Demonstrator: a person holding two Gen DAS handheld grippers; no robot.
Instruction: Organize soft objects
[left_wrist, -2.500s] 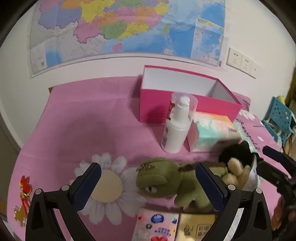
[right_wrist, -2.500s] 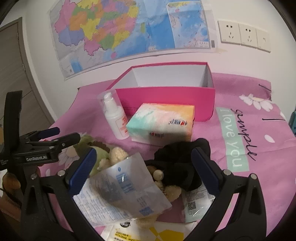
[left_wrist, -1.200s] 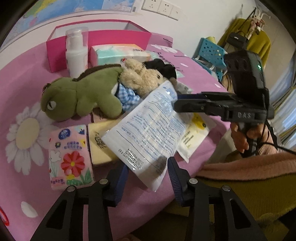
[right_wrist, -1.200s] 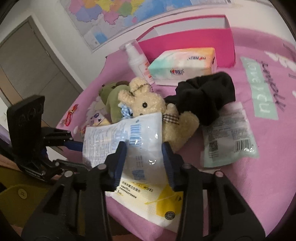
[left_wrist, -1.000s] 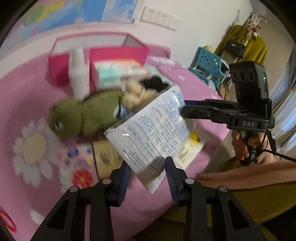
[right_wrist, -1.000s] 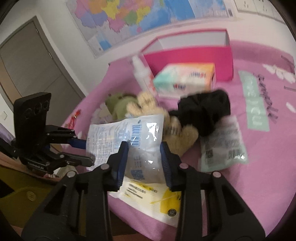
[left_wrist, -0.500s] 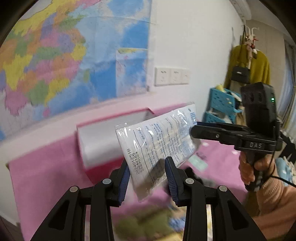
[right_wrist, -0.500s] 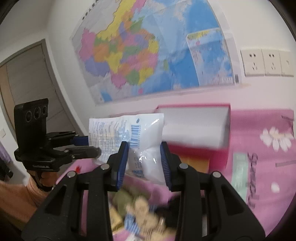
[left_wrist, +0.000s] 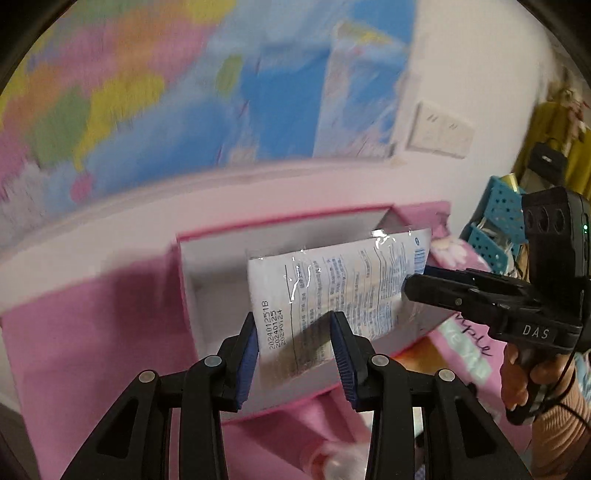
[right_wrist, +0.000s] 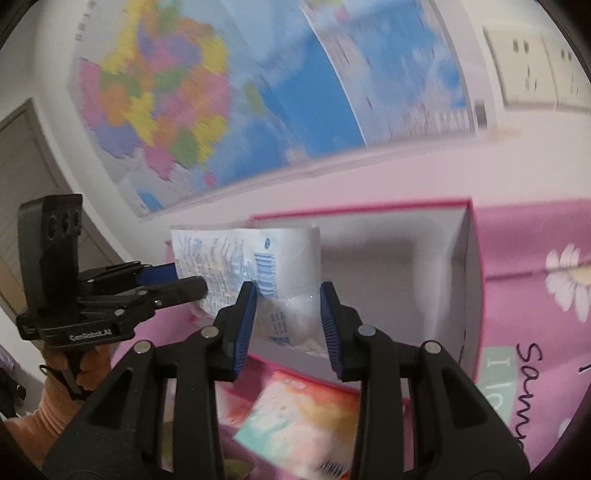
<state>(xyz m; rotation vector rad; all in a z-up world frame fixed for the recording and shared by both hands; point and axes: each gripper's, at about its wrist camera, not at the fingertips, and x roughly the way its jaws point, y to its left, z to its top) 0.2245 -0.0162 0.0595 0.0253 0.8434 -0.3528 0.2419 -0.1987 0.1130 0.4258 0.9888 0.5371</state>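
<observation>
A clear plastic packet (left_wrist: 332, 291) with white contents and printed text hangs in the air, held at both ends. My left gripper (left_wrist: 293, 334) is shut on its near end. My right gripper (right_wrist: 286, 306) is shut on the other end of the packet (right_wrist: 266, 266). The packet hovers over the open pink box (left_wrist: 221, 280), whose white inside (right_wrist: 399, 273) holds nothing I can see. In the left wrist view the right gripper (left_wrist: 412, 282) comes in from the right; in the right wrist view the left gripper (right_wrist: 188, 282) comes in from the left.
A pastel tissue pack (right_wrist: 306, 421) lies in front of the box on the pink flowered cloth (right_wrist: 535, 295). A map (right_wrist: 221, 92) and wall sockets (right_wrist: 535, 74) sit behind. A blue basket (left_wrist: 498, 229) stands at the far right. A blurred bottle top (left_wrist: 340, 461) shows below.
Both grippers have carried the packet up off the pile of soft things and forward; it now hangs over the open pink box. The plush toys have dropped out of view.
</observation>
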